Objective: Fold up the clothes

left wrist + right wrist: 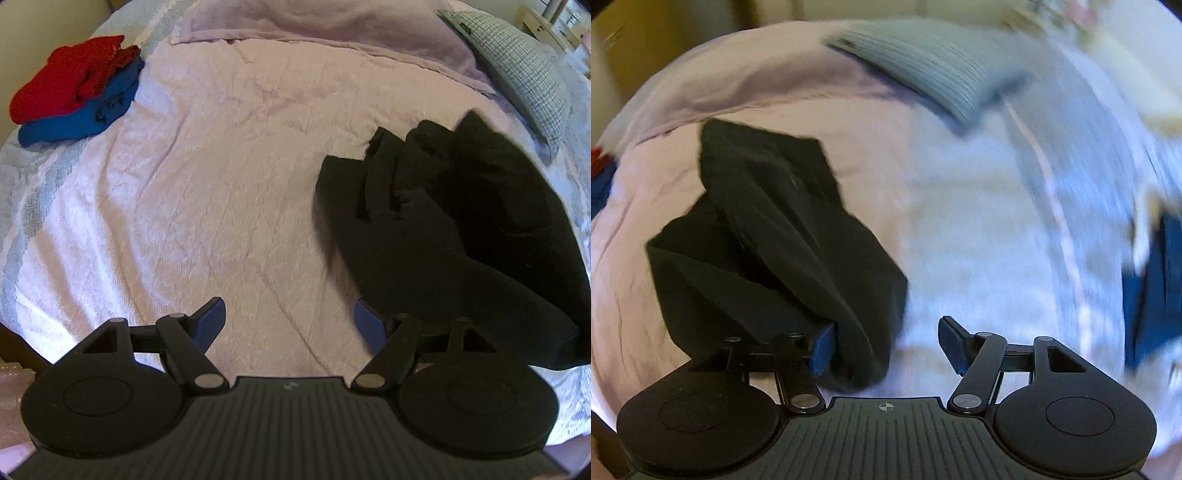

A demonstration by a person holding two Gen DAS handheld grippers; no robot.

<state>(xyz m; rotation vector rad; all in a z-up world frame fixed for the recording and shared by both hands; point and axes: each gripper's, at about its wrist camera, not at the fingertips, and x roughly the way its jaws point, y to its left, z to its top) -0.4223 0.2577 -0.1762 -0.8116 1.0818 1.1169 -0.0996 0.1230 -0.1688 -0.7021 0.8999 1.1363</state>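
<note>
**Black garment crumpled on the bed**

The black garment [443, 221] lies bunched on the lilac bedcover [221, 184]; the right gripper [886, 343] has its jaws wide, cloth draped over one finger, not pinched; the left gripper [290, 321] is wide open too, empty; a red garment [62, 92] tops a blue garment [74, 125] well apart.

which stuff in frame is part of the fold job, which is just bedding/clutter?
Job:
- black garment, crumpled on the bed, draped over one right gripper finger, jaws open
- red folded garment stacked on blue folded garment
- left gripper, open, empty

Lying about:
- lilac bedspread
- checked pillow
- blurred blue item, unclear
</note>
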